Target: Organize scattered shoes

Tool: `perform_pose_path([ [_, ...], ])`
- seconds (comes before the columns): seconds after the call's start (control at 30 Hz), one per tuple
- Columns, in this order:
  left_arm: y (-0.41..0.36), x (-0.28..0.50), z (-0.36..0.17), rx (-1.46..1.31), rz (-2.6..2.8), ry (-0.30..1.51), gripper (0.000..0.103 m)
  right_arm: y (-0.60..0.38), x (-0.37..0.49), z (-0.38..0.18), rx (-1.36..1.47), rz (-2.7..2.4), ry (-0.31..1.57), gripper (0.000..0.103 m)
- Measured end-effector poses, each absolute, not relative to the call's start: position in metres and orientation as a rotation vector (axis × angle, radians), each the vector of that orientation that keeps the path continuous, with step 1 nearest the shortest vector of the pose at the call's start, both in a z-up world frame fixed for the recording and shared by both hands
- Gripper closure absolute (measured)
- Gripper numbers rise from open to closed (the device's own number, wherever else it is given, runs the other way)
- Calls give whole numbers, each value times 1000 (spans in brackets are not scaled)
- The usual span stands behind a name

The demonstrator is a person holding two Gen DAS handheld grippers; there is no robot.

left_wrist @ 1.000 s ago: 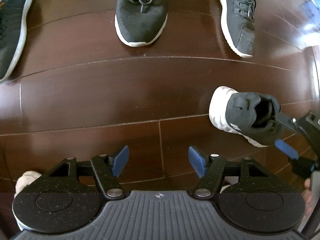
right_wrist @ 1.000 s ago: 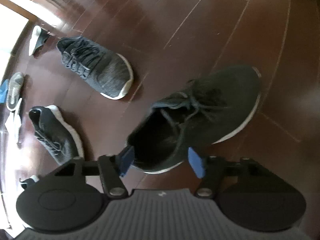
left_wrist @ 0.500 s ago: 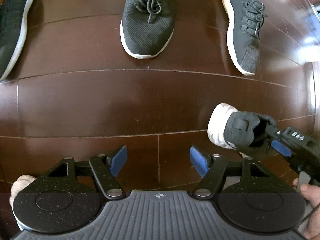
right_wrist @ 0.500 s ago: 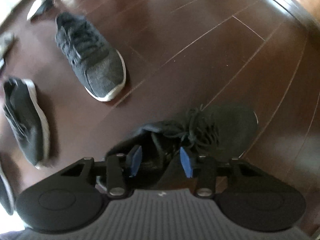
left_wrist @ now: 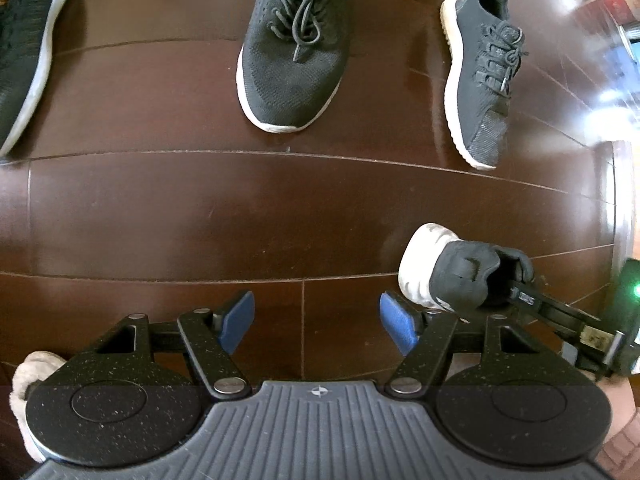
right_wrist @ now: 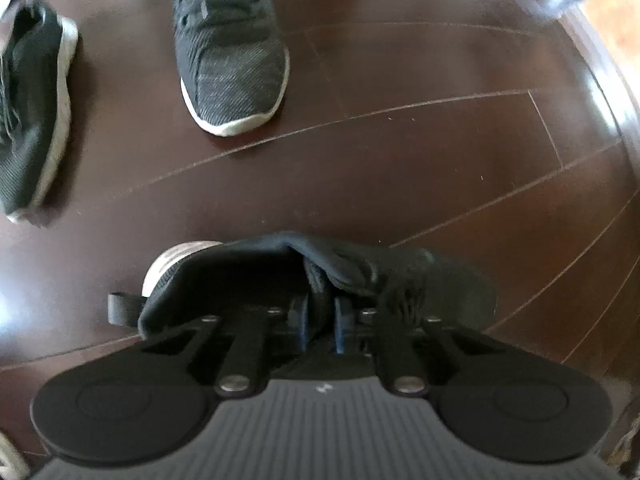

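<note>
Since a second ago the right gripper (right_wrist: 320, 322) has closed: its fingers, then spread on either side of the black shoe (left_wrist: 464, 280), are now pinched together on the fabric at the shoe's collar. The shoe has turned as well, its white heel (right_wrist: 176, 258) now pointing left in the right wrist view, and the gripper's view has swung round to face the other shoes. The left gripper (left_wrist: 318, 318) has hardly shifted; its blue pads stand wide apart over bare floor (left_wrist: 240, 216), holding nothing.

I take the held shoe as the landmark. It sits low over the floor, just right of the left gripper's right pad; whether its sole touches the boards I cannot tell.

In the left wrist view three more shoes lie beyond it in a loose row, well apart from one another: a grey knit sneaker (left_wrist: 480, 80) straight beyond it, a dark laced sneaker (left_wrist: 296, 48) beyond and to its left, and a dark trainer (left_wrist: 28, 48) far to its left at the frame edge. That makes four shoes counted there. The right wrist view hints at another white-soled shape in its top-left corner, too cropped to count.

The job looks barely begun: one shoe gripped but not yet placed, three untouched and none visibly paired.
</note>
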State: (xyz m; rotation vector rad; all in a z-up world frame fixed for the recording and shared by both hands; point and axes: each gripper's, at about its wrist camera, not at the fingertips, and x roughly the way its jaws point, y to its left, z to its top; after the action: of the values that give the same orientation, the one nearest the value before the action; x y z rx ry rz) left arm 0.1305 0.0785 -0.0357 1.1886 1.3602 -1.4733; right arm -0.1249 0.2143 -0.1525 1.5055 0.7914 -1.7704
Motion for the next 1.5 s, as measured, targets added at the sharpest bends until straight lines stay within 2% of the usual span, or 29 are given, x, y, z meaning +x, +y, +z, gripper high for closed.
perform_pose_path([
  [0.2,76,129,-30,1178,-1498,1357,28,247,-141,-136,1685,-1835,483,95],
  [0.23,75,129,-29,1175,-1503,1357,28,248,-142,-138,1709,-1846,438,103],
  [0.3,76,129,-28,1174,-1508,1357,27,271,-148,-133,1829,-1907,215,103],
  [0.4,76,130,-27,1175,-1509,1358,27,289,-150,-129,1901,-1939,51,103],
  [0.43,76,130,-27,1176,-1510,1358,27,289,-148,-129,1916,-1914,52,102],
  [0.47,75,130,-27,1176,-1511,1358,27,285,-144,-129,1908,-1892,95,95],
  [0.53,75,130,-26,1174,-1515,1362,27,276,-136,-129,1852,-1878,215,94],
  [0.57,74,130,-25,1171,-1516,1361,27,262,-125,-124,1741,-1858,387,93],
  [0.7,74,133,-23,1163,-1510,1349,27,238,-108,-119,1552,-1789,662,91],
  [0.8,73,135,-22,1158,-1502,1339,27,224,-101,-127,1483,-1753,790,77],
  [0.87,73,137,-21,1156,-1497,1332,25,216,-99,-132,1469,-1724,827,60],
  [1.07,72,139,-19,1152,-1491,1334,24,201,-85,-160,1400,-1654,1041,60],
  [1.1,72,139,-19,1153,-1491,1334,24,203,-84,-161,1391,-1651,1051,60],
  [1.17,71,139,-20,1154,-1491,1338,24,206,-83,-162,1385,-1652,1058,71],
  [1.23,71,139,-19,1150,-1493,1342,24,208,-88,-160,1401,-1660,1042,75],
  [1.33,70,141,-20,1145,-1489,1355,24,219,-111,-152,1534,-1717,867,80],
  [1.5,68,144,-20,1129,-1484,1385,24,252,-141,-137,1795,-1824,467,85],
])
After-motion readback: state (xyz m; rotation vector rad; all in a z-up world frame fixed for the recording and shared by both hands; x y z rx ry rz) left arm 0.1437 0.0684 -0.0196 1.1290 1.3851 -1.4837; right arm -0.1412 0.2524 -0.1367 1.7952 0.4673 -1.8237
